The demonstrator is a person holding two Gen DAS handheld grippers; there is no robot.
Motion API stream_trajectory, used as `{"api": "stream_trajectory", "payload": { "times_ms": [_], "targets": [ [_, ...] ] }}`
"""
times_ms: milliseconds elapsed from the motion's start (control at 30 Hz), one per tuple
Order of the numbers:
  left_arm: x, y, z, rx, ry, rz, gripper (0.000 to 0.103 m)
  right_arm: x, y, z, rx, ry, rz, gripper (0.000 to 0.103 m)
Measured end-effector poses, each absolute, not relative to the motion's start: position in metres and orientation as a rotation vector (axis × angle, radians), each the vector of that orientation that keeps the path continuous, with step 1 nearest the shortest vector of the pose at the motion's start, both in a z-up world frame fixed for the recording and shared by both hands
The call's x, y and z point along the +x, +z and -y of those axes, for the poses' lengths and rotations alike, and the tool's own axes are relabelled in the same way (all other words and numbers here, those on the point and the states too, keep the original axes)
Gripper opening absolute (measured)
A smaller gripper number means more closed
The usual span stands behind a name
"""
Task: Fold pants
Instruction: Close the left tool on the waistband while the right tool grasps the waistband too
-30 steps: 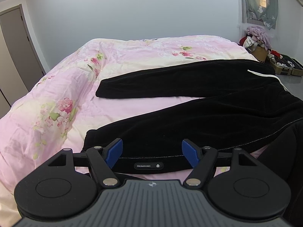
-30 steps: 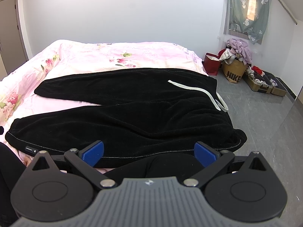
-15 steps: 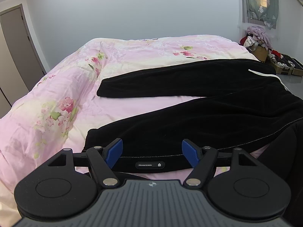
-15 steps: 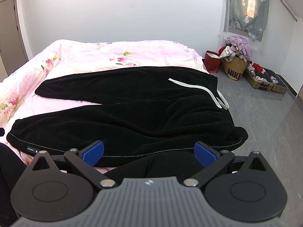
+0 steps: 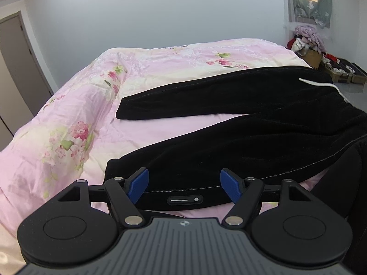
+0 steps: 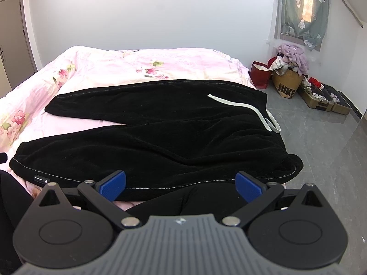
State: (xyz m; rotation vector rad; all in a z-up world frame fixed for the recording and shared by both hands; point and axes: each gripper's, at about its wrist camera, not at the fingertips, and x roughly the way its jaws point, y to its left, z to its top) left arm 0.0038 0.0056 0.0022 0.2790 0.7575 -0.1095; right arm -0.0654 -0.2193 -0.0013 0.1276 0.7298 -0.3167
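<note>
Black pants lie spread flat on the pink floral bed, legs pointing left, waist with a white drawstring at the right edge. In the left wrist view the pants show the near leg's cuff with a small label. My left gripper is open, hovering just in front of that cuff, with the label between its blue pads. My right gripper is open, hovering at the near edge of the pants by the waist side. Neither holds cloth.
The bed's right edge drops to a grey floor. A red bag, a Nike bag of clothes and open cases stand by the far right wall. A door is at the left.
Both grippers have stayed open and nearly still; the views shifted only slightly toward the pants.
</note>
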Motion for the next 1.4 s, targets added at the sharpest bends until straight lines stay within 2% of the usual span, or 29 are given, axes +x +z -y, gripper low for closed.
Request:
{"api": "stream_trajectory", "payload": {
  "times_ms": [200, 267, 333, 567, 933, 1300, 1333, 1367, 1400],
  "targets": [
    [0.025, -0.007, -0.019, 0.359, -0.214, -0.833, 0.078, -0.063, -0.008, 0.239, 0.086, -0.295, -0.707, 0.098],
    [0.031, -0.016, -0.017, 0.405, -0.257, -0.857, 0.077, -0.059, -0.012, 0.25, 0.083, -0.29, -0.723, 0.09],
    [0.037, -0.027, -0.01, 0.458, -0.295, -0.88, 0.077, -0.053, -0.017, 0.261, 0.086, -0.294, -0.751, 0.088],
    [0.053, -0.076, 0.025, 0.711, -0.316, -0.925, 0.077, -0.018, -0.039, 0.282, 0.064, -0.279, -0.871, 0.087],
    [0.085, -0.146, 0.055, 0.963, -0.411, -1.014, 0.08, 0.052, -0.077, 0.259, 0.046, -0.159, -1.028, 0.087],
    [0.102, -0.189, 0.074, 1.081, -0.427, -1.017, 0.083, 0.078, -0.077, 0.357, 0.06, -0.433, -1.11, 0.087],
    [0.102, -0.19, 0.073, 1.079, -0.429, -1.014, 0.079, 0.077, -0.077, 0.369, 0.062, -0.468, -1.121, 0.087],
    [0.104, -0.193, 0.076, 1.068, -0.441, -1.018, 0.067, 0.074, -0.077, 0.379, 0.062, -0.495, -1.131, 0.087],
    [0.105, -0.191, 0.076, 1.045, -0.459, -1.031, 0.06, 0.07, -0.077, 0.388, 0.063, -0.522, -1.141, 0.087]
  ]
}}
